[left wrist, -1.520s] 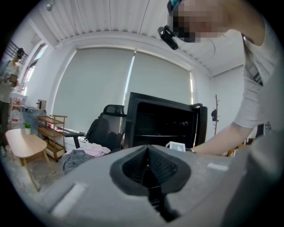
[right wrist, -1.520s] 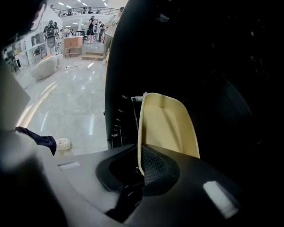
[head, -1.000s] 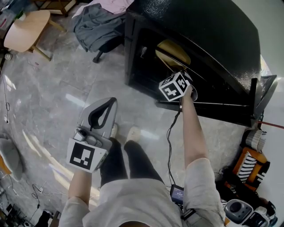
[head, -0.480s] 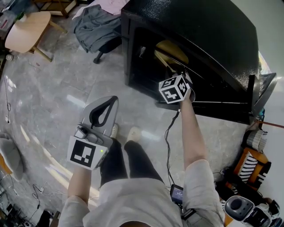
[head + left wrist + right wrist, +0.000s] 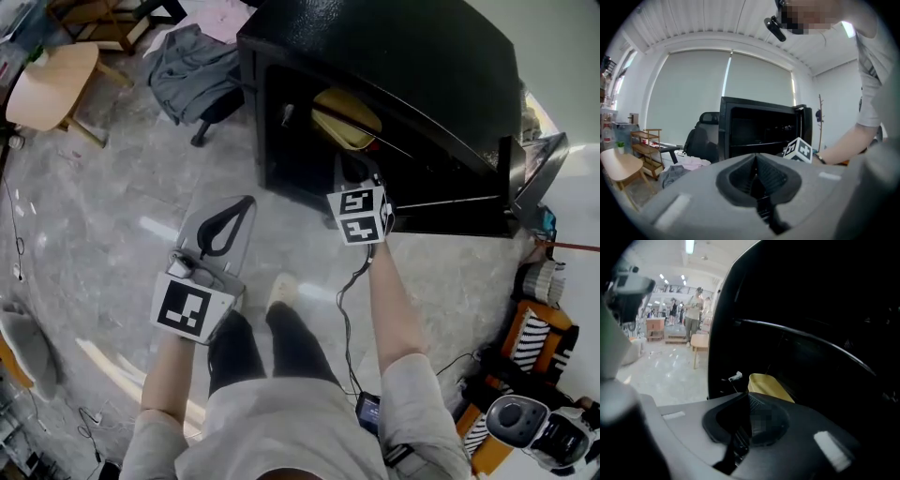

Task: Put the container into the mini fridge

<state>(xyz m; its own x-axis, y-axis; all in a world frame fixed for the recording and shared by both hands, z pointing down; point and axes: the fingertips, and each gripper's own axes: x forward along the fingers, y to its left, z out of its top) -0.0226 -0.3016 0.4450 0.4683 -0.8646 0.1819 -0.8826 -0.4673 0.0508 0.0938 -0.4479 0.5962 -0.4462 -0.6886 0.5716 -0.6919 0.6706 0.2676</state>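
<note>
Mini fridge [image 5: 403, 66] open, with the container [image 5: 345, 119] resting on a shelf inside, apart from both tongs. Right tongs [image 5: 366, 178] at the fridge mouth — jaws together, empty. Left tongs [image 5: 242, 208] over the floor, likewise closed on nothing. Placement appears done — the next move probably calls for backing the right tongs straight out, clear of the shelf.

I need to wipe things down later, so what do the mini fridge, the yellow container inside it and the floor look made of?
The mini fridge is probably painted metal: black, with a fine pebbled sheen on top. The container looks like plastic: dull mustard yellow, smooth, with a thin rim. The floor seems to be polished stone or tile: grey veining and bright reflections.
</note>
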